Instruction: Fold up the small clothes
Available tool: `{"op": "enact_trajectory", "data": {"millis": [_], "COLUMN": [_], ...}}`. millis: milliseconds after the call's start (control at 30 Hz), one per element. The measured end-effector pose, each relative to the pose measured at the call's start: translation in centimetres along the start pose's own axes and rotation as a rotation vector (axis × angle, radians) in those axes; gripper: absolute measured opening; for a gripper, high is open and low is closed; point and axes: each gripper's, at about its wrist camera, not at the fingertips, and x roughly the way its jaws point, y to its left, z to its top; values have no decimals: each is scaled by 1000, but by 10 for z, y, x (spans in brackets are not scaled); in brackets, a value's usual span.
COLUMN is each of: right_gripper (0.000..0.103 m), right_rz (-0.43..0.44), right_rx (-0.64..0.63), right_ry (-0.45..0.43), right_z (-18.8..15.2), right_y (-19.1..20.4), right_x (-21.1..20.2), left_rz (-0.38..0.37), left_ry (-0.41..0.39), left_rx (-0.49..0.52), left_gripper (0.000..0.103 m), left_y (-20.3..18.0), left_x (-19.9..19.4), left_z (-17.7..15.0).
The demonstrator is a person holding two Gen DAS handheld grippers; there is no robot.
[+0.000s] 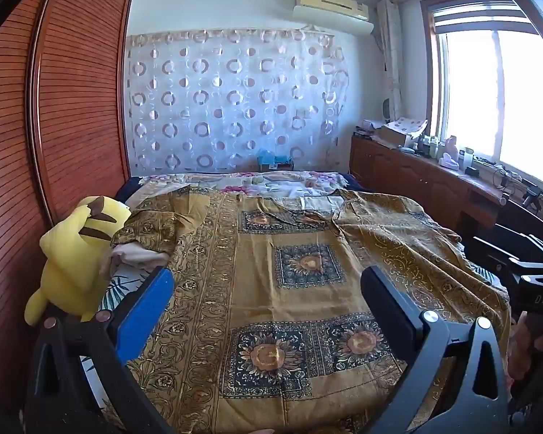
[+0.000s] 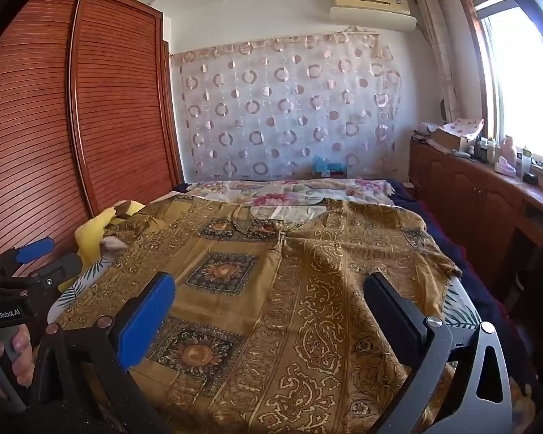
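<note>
Matt printed cloth garment [image 1: 307,264] covers the bed; glossy slatted wood wardrobe [image 1: 72,108]; soft plush toy [image 1: 72,253]; sheer curtain [image 1: 235,97].

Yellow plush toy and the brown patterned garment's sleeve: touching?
Touching. In the left wrist view the garment's folded sleeve end lies against the yellow plush toy's head, with no gap between them. The right wrist view shows the same overlap.

Garment [image 1: 307,253] spread on bed [image 1: 271,182], plush toy [image 1: 72,249] at its left

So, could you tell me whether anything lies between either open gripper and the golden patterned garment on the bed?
Nothing visible does: the garment lies spread directly below the left gripper and right gripper.
</note>
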Motion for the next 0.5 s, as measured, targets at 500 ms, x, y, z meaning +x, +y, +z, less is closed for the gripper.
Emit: {"op": "enact_trajectory", "data": {"millis": [500], "right_gripper": [103], "right_rz": [4], "right_rx": [-3], "right_ry": [0], "right_z": [-2], "right_y": [1], "right_x": [1], "left_rz": [9], "left_ry": [-13], "left_rx": [15], "left_gripper": [103], "left_y": [2], "left_x": [-3], "left_z": [-1]}}
